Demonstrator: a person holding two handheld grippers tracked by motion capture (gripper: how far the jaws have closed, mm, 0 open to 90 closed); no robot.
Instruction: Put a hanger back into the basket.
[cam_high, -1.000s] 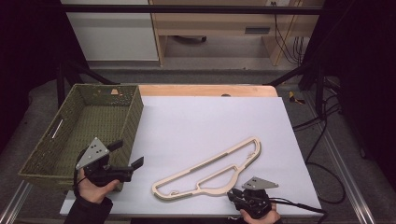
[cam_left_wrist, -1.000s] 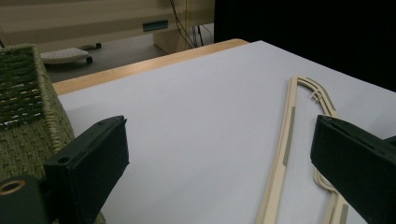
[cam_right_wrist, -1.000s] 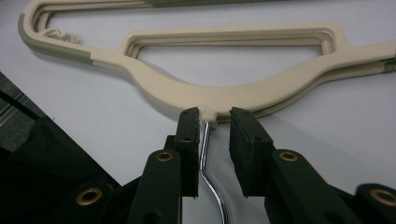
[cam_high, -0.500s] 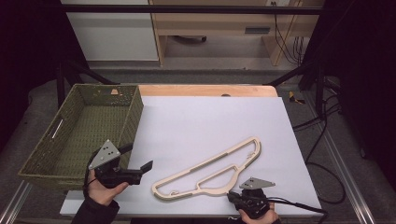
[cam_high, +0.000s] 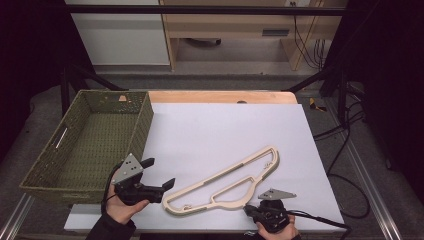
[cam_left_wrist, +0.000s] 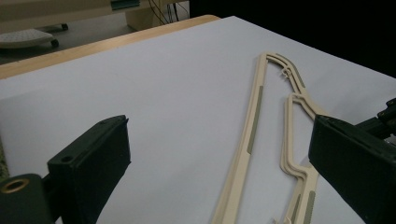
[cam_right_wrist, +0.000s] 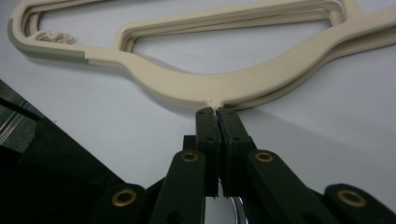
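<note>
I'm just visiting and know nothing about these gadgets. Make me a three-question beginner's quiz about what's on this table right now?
1. True or false: the left gripper has its jaws spread wide apart.
2. What is the right gripper pinching? A) the basket's rim B) the metal hook of the cream clothes hanger C) a cable
3. Fill in: the green woven basket sits on the person's ____ side of the table.

Key
1. True: in the left gripper view the two black jaws stand far apart, with nothing between them but the white tabletop.
2. B: the jaws are closed at the hanger's neck, with a chrome hook showing below.
3. Left.
</note>
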